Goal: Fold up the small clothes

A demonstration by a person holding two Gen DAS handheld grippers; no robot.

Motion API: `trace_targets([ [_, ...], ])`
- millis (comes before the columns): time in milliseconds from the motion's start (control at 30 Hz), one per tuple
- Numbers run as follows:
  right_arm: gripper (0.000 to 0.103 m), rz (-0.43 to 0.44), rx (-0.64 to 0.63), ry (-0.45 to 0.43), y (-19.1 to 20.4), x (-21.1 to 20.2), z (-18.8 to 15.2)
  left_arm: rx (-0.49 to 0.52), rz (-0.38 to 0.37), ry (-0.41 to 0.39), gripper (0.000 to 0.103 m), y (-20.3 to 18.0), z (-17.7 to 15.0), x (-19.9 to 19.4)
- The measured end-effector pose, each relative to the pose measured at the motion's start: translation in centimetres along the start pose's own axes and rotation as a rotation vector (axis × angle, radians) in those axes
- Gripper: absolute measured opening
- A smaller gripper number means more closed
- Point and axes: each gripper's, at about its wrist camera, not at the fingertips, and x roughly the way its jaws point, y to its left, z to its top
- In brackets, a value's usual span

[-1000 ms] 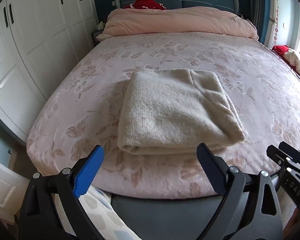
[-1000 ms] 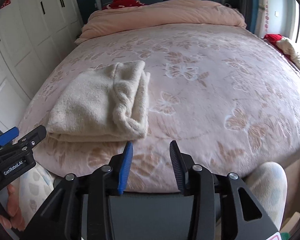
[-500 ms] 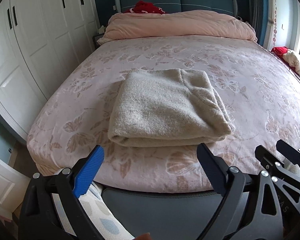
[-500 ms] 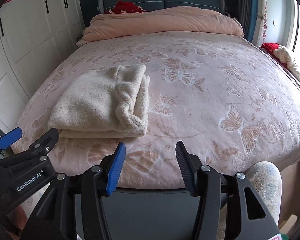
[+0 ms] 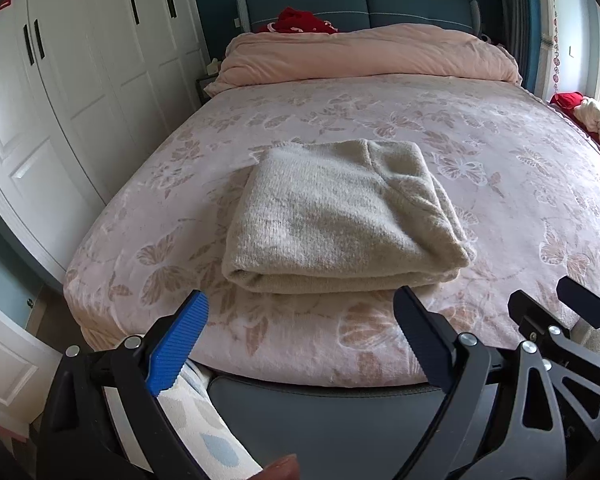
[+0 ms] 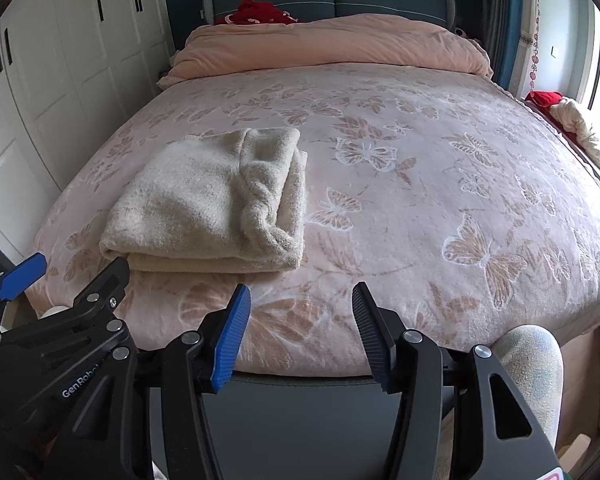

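Sweater (image 5: pixel 342 220), a cream knit already folded into a thick rectangular bundle, lies on the bed (image 5: pixel 500 168) near its foot edge, toward the wardrobe side. By the look of its fuzzy pile it should be soft, light and limp, sagging if lifted by one corner; the rounded fold facing the foot of the bed looks like the firmest place to pinch, with a second grip on the layered right edge where a cabled cuff or collar curls (image 6: pixel 268 216).

Left gripper (image 5: pixel 300 336) is held below the foot edge of the bed, its fingers spread wide with nothing between them; the sweater sits just beyond and between the fingertips, not touching. Right gripper (image 6: pixel 300 332) hangs at the same edge, its fingers parted more narrowly and also empty; from it the sweater lies ahead and to the left, apart from both fingers.

Folding seems finished or nearly so. Farther up the bed a pink duvet (image 5: pixel 364 56) is bunched against the blue headboard (image 5: pixel 412 4), and white wardrobe doors (image 5: pixel 80 80) line the wall beside the sweater's side.
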Motion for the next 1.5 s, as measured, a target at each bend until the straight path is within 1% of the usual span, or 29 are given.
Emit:
trace_targets([
  [333, 0.052, -0.004, 0.003, 0.008, -0.29, 0.10, -0.03, -0.017, 0.024, -0.002, 0.091, -0.19, -0.06, 0.09],
  [500, 0.052, -0.007, 0.002, 0.004, -0.32, 0.04, -0.03, -0.031, 0.013, -0.001, 0.091, 0.04, -0.06, 0.16],
  [1100, 0.052, -0.024, 0.017, 0.012, -0.33, 0.05, -0.07, -0.021, 0.012, -0.005, 0.089, -0.42, -0.07, 0.08],
  [1500, 0.050, -0.031, 0.019, 0.015, 0.23, 0.02, -0.20, -0.025, 0.013, -0.003, 0.089, -0.42, -0.02, 0.12],
])
